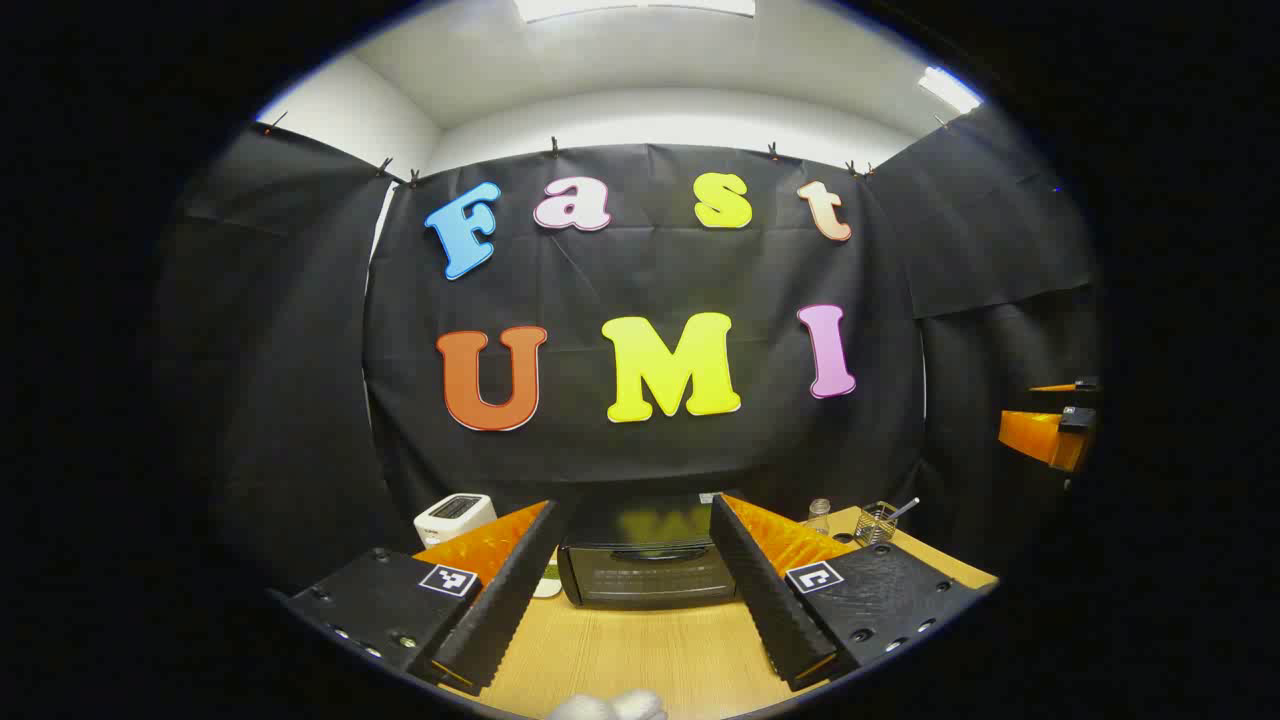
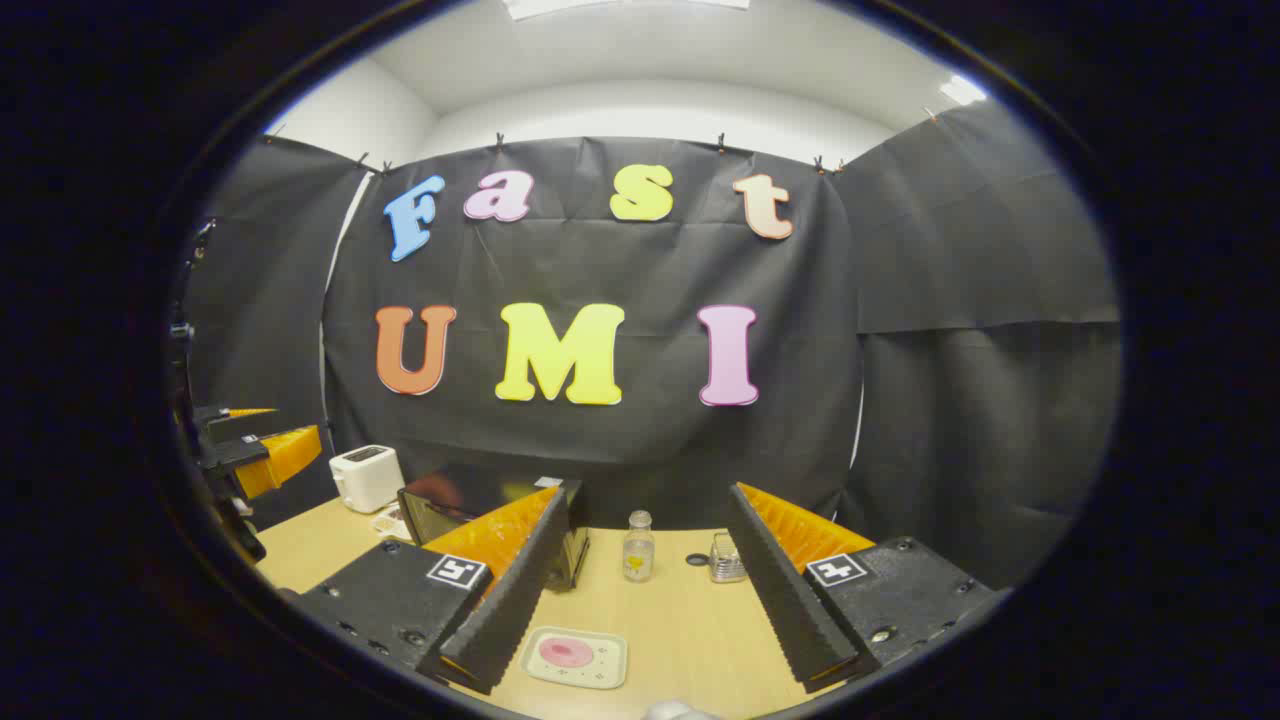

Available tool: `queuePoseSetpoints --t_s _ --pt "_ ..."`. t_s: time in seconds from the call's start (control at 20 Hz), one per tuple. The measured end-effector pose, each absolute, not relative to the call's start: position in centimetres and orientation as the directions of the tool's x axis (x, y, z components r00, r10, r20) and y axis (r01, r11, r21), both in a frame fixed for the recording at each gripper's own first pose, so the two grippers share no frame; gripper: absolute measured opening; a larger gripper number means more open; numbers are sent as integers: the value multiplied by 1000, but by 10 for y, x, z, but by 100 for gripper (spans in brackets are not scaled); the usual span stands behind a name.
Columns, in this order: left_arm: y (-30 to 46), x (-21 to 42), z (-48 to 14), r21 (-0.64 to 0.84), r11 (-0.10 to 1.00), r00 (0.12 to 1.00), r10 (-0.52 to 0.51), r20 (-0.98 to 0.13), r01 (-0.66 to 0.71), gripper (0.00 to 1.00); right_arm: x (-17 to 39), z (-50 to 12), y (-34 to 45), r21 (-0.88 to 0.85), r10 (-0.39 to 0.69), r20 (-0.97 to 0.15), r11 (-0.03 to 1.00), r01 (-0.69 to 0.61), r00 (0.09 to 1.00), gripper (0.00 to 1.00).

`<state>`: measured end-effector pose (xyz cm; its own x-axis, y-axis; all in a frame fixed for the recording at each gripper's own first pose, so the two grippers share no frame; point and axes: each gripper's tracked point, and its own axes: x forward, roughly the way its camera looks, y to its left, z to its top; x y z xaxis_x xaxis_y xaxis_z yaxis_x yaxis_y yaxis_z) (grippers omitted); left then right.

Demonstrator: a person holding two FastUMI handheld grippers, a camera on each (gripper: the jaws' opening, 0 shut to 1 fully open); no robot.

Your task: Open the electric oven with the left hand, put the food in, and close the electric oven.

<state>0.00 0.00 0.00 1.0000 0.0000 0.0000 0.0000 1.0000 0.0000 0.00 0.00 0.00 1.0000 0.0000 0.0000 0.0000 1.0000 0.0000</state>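
Nothing's started yet: the electric oven (image 1: 645, 575) sits door-closed straight ahead between the left gripper (image 1: 630, 600)'s released jaws, and the food plate (image 2: 574, 657) waits on the tabletop (image 2: 680, 620) between the right gripper (image 2: 640, 610)'s empty, spread jaws.

Black electric oven (image 1: 648, 572) shut on table; pink food (image 2: 566, 653) on tray (image 2: 608, 660).
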Motion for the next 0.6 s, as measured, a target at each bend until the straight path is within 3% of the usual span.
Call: queuePoseSetpoints --t_s 0.4,0.45,0.6 --pt "1 7 -8 4 1000 1000 1 -22 -1 96 -2 -1 -4 -9 -8 -11 1000 8 1000 97" --pt "-1 9 -8 -1 1000 1000 -3 -21 3 100 -2 -2 -6 -10 -15 -12 1000 14 1000 97" --pt "-2 16 -7 -6 1000 1000 -7 -15 7 96 -1 -3 -10 -10 -24 -18 1000 24 1000 97"
